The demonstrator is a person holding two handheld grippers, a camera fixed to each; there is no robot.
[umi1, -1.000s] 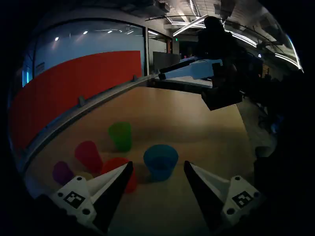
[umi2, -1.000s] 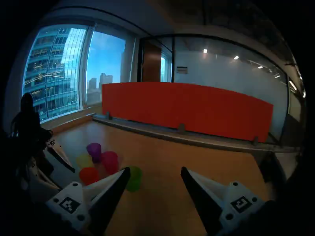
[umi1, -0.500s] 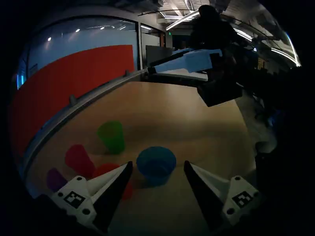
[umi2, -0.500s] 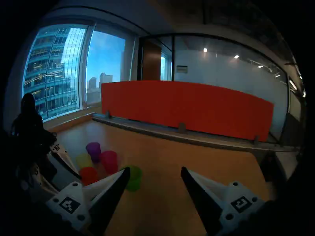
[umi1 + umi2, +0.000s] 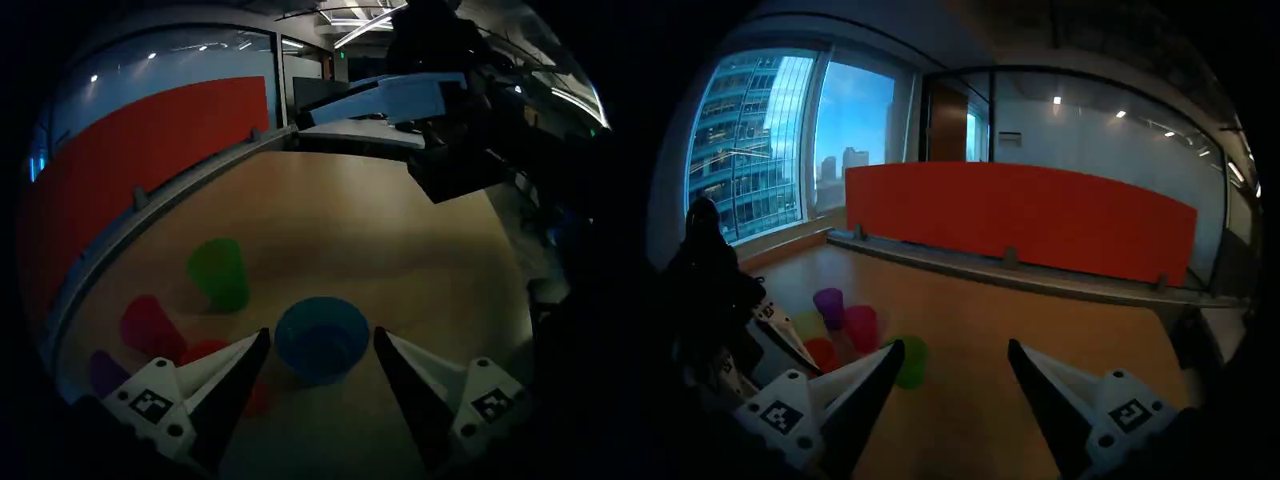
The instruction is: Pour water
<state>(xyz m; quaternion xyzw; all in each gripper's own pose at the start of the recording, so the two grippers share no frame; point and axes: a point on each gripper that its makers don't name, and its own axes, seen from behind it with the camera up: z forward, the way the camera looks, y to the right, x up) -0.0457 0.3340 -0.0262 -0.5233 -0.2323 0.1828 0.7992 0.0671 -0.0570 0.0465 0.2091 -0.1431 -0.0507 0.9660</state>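
A blue cup (image 5: 322, 338) stands upright on the wooden table (image 5: 376, 232), just ahead of my left gripper (image 5: 320, 344), which is open with a fingertip on either side of it. Behind it stand a green cup (image 5: 218, 274), a pink cup (image 5: 149, 327), a red cup (image 5: 206, 353) and a purple cup (image 5: 102, 371). My right gripper (image 5: 956, 356) is open and empty, held above the table; it also shows as the pale bar (image 5: 384, 96) at the top of the left gripper view. From the right gripper view I see the green cup (image 5: 913, 361), pink cup (image 5: 861, 327), purple cup (image 5: 830, 306), red cup (image 5: 822, 352) and the left gripper (image 5: 776, 328).
A red partition (image 5: 1024, 216) on a grey rail (image 5: 160, 192) runs along the table's far edge. Large windows (image 5: 760, 152) lie to the left in the right gripper view. A yellowish cup (image 5: 808, 324) stands among the others. Dark shapes of a person (image 5: 448, 56) loom at the edges.
My left gripper has moved forward and lower, so the blue cup now sits closer between its fingertips. The right gripper has hardly moved.
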